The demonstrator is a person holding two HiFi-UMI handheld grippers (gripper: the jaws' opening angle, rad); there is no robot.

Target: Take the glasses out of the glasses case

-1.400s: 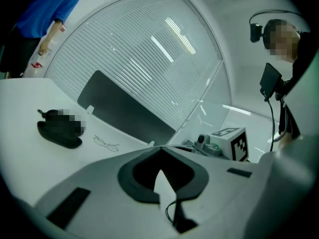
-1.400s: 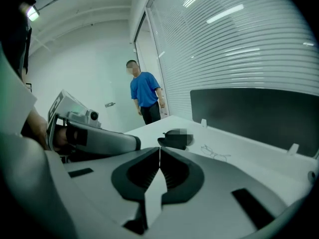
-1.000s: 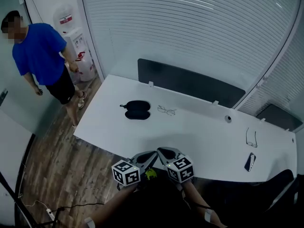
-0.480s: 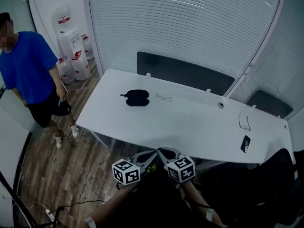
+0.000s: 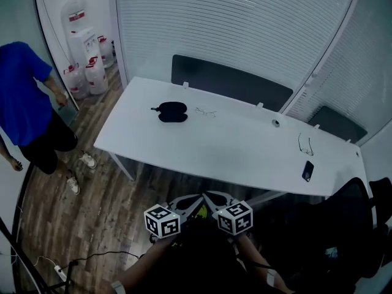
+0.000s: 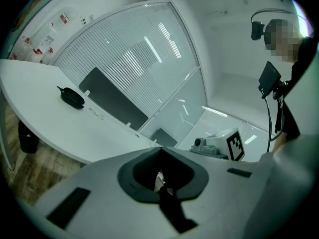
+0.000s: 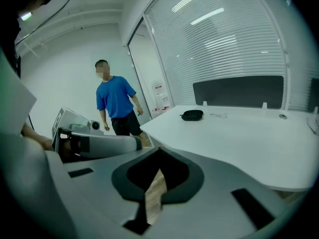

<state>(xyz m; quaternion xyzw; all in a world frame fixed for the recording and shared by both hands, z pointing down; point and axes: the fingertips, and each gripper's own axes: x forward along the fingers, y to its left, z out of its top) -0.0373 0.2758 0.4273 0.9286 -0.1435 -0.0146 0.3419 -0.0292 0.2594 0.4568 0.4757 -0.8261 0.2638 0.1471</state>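
Note:
A shut black glasses case (image 5: 172,111) lies at the far left of the white table (image 5: 233,152), with a thin-framed pair of glasses (image 5: 206,111) on the table just right of it. Both grippers hang close to my body, well short of the table's near edge. The left gripper (image 5: 187,202) and right gripper (image 5: 215,198) are shut and hold nothing. The left gripper view shows the case (image 6: 72,97) and glasses (image 6: 95,114) far off beyond the left gripper (image 6: 160,180). The right gripper view shows the case (image 7: 192,115) beyond the right gripper (image 7: 155,176).
A second pair of glasses (image 5: 305,144) and a dark phone (image 5: 307,171) lie at the table's right end. A person in a blue shirt (image 5: 24,103) stands on the wood floor at left, near water bottles (image 5: 86,72). A dark chair (image 5: 343,213) is at right.
My view has backed away from the table, which now sits farther off with floor showing before it. The person in blue has shifted left. Both grippers stay shut near my body.

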